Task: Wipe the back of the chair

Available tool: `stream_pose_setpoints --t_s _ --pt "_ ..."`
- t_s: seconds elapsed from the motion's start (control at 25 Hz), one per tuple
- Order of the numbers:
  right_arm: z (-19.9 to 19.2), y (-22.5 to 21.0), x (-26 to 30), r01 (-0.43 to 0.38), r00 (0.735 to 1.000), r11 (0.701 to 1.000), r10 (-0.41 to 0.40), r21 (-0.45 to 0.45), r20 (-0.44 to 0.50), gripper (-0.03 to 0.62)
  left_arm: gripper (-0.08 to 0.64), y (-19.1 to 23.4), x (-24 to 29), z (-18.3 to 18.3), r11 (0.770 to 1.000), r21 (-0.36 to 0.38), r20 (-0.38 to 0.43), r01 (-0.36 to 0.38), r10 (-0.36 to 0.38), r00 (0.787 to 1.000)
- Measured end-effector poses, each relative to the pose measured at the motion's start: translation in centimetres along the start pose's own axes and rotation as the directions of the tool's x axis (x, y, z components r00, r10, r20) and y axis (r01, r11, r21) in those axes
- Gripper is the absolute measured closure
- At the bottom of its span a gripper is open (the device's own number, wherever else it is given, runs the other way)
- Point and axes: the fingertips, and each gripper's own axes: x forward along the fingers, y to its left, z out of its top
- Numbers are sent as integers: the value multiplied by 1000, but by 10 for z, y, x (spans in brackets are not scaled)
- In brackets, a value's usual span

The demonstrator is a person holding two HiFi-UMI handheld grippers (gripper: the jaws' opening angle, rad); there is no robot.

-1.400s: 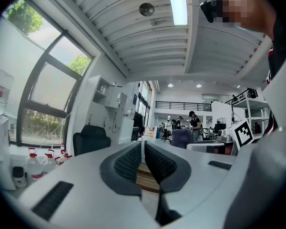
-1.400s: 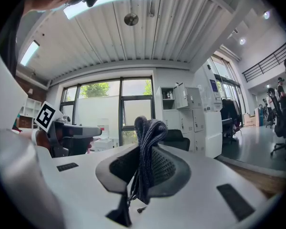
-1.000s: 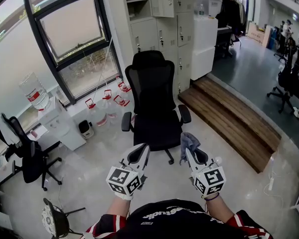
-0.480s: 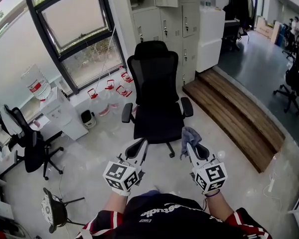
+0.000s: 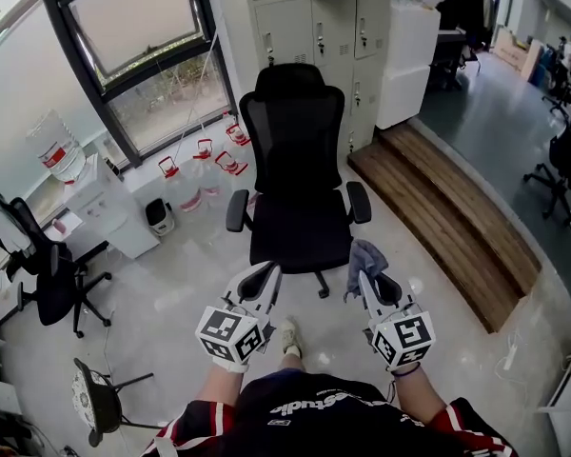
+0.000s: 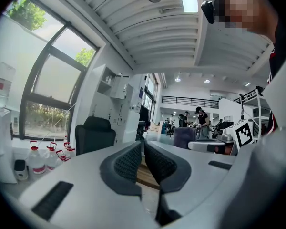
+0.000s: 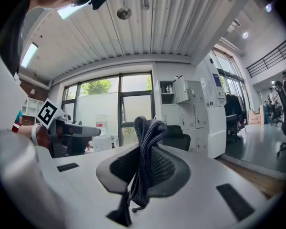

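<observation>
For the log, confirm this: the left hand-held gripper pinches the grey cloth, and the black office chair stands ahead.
Wrong gripper: the right gripper view shows the grey cloth pinched in the right hand-held gripper; the left hand-held gripper is shut on nothing. The black office chair does stand ahead.

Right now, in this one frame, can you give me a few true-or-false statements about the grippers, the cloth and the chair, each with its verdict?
1. The right gripper is shut on a grey-blue cloth. True.
2. The left gripper holds a spray bottle. False: its jaws are together with nothing between them.
3. The cloth is pressed against the back of the chair. False: the cloth is held up in front of the chair, apart from its back.
4. The chair stands with its seat turned toward the person, so the front of its back shows in the head view. True.
</observation>
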Motion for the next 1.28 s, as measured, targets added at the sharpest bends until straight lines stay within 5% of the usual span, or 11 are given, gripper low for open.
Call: stream_pose_setpoints --t_s 0.76,1.28 --pt "75 -2 277 -20 1000 999 20 -47 7 529 522 232 114 87 999 -33 69 26 -24 997" --pt "72 -6 356 18 999 998 -20 -65 -36 529 522 315 142 91 997 -73 83 27 -21 996"
